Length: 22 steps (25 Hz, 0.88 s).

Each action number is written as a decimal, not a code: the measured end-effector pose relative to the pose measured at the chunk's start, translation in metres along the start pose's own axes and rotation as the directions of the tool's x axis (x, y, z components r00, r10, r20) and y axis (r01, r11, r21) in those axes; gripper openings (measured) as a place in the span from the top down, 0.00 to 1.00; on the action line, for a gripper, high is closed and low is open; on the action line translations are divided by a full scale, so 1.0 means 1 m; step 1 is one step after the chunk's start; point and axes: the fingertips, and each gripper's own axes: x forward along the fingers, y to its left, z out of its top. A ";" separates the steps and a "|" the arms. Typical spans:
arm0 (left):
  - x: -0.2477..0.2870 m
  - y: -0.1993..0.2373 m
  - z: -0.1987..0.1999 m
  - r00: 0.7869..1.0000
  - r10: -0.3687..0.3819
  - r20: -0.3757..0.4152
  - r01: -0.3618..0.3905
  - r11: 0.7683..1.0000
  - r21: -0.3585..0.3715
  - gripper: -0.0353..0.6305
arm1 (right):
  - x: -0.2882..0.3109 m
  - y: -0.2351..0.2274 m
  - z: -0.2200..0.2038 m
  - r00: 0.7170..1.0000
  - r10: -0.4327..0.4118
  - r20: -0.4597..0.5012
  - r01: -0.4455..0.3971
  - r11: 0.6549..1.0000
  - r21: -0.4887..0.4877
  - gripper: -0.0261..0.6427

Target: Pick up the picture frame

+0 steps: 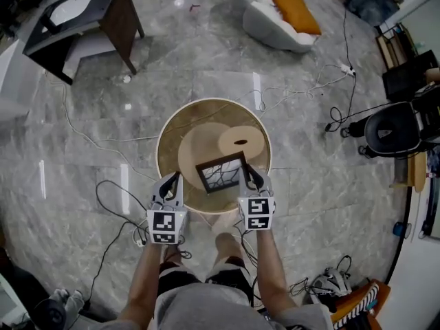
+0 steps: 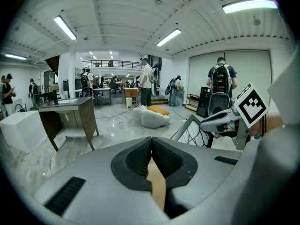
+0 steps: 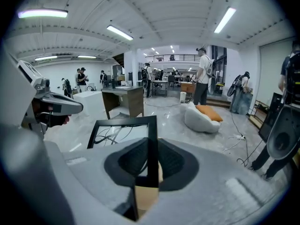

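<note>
The picture frame point(image 1: 221, 172) is a black rectangular frame with a clear pane, and it hangs tilted above the round wooden table point(image 1: 165, 136). My right gripper point(image 1: 249, 174) is shut on the frame's right edge. In the right gripper view that black edge point(image 3: 152, 146) stands upright between the pads, and the rest of the frame point(image 3: 123, 122) reaches left. My left gripper point(image 1: 172, 184) hovers off the frame's left side, shut with nothing in it; its pads point(image 2: 140, 156) meet. From the left gripper view the frame's edge point(image 2: 185, 128) and the right gripper point(image 2: 234, 118) show at the right.
Two pale round discs point(image 1: 199, 143) point(image 1: 242, 141) lie on the table under the frame. A dark desk point(image 1: 82, 12) stands at the far left, a white beanbag with an orange cushion point(image 1: 282, 16) at the back, a black chair point(image 1: 392, 129) at the right. Cables cross the marble floor.
</note>
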 end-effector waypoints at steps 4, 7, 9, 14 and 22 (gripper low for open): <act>-0.022 -0.008 0.030 0.999 -0.026 0.037 0.025 0.999 0.024 0.92 | -0.043 -0.006 0.032 0.996 -0.062 0.069 0.058 0.997 0.054 0.87; -0.040 -0.018 0.052 0.997 -0.052 0.062 0.049 0.998 0.049 0.92 | -0.076 -0.010 0.054 0.987 -0.108 0.116 0.098 0.991 0.090 0.87; -0.049 -0.024 0.071 0.993 -0.072 0.090 0.065 0.995 0.072 0.92 | -0.097 -0.015 0.069 0.978 -0.144 0.153 0.130 0.987 0.100 0.87; -0.080 -0.041 0.112 0.982 -0.119 0.143 0.102 0.987 0.122 0.92 | -0.151 -0.021 0.099 0.952 -0.217 0.215 0.194 0.973 0.123 0.87; -0.127 -0.070 0.135 0.960 -0.192 0.203 0.162 0.974 0.156 0.92 | -0.234 -0.021 0.097 0.906 -0.334 0.260 0.276 0.932 0.236 0.87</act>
